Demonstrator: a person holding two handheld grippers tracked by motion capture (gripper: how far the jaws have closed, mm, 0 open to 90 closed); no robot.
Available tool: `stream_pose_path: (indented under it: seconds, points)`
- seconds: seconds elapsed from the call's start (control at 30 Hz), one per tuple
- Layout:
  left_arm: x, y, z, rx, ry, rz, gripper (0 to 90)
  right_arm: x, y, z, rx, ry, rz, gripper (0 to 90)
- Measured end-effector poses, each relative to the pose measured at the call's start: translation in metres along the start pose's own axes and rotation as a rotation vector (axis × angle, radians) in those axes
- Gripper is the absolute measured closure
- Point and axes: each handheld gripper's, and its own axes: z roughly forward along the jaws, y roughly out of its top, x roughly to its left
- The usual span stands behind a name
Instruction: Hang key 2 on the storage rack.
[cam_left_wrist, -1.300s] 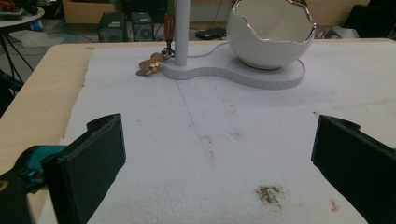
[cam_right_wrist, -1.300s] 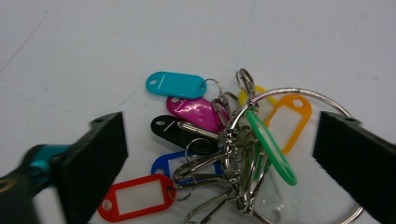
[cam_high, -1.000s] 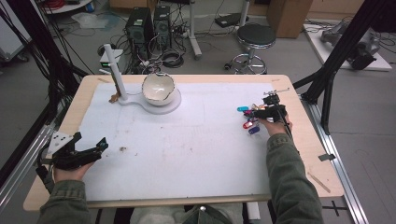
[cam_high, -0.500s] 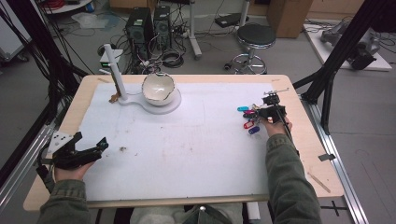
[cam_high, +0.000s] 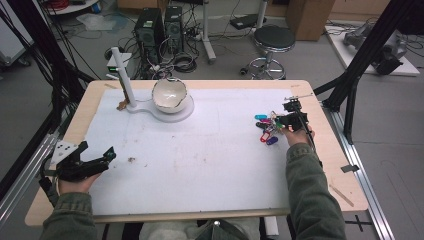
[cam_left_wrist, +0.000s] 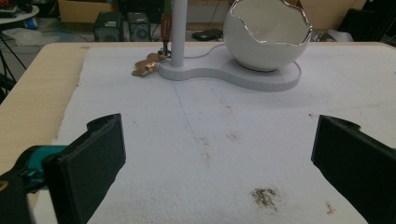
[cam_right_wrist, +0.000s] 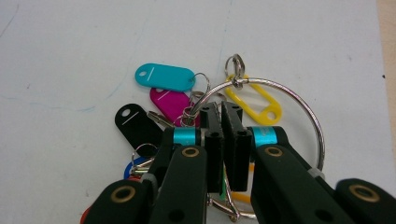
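— Table (cam_high: 345, 165) first: where do we stand?
— We have the white mat (cam_high: 210, 165) mostly bare, with the key stand (cam_high: 131, 90) and its eggshell bowl (cam_high: 169, 94) at the far left, one brass key (cam_left_wrist: 145, 65) already by the post.
— And the key ring (cam_right_wrist: 308, 112)?
— Lying near the right edge, coloured tags (cam_right_wrist: 164, 77) fanned beside it. Our right hand-held gripper (cam_right_wrist: 221, 114) is pressed together on the bunch; it looks grasped but not lifted. Our left hand-held gripper (cam_left_wrist: 215, 154) sits spread wide, idle, so the carry to the stand remains.
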Motion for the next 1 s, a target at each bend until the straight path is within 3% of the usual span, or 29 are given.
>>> stream_pose_path:
  seconds: [0.47,0.7,1.0]
  points:
    - [0.001,0.0,0.0,-0.008,-0.002,-0.003,3.4,-0.002,0.003,-0.021,-0.059,0.045,0.034,88.5]
    - [0.0,0.001,0.0,-0.016,-0.006,-0.007,3.4,0.007,0.016,-0.037,-0.105,0.092,0.036,88.4]
    - [0.001,0.001,-0.001,-0.025,-0.012,-0.014,3.4,0.016,0.03,-0.053,-0.141,0.117,0.03,88.3]
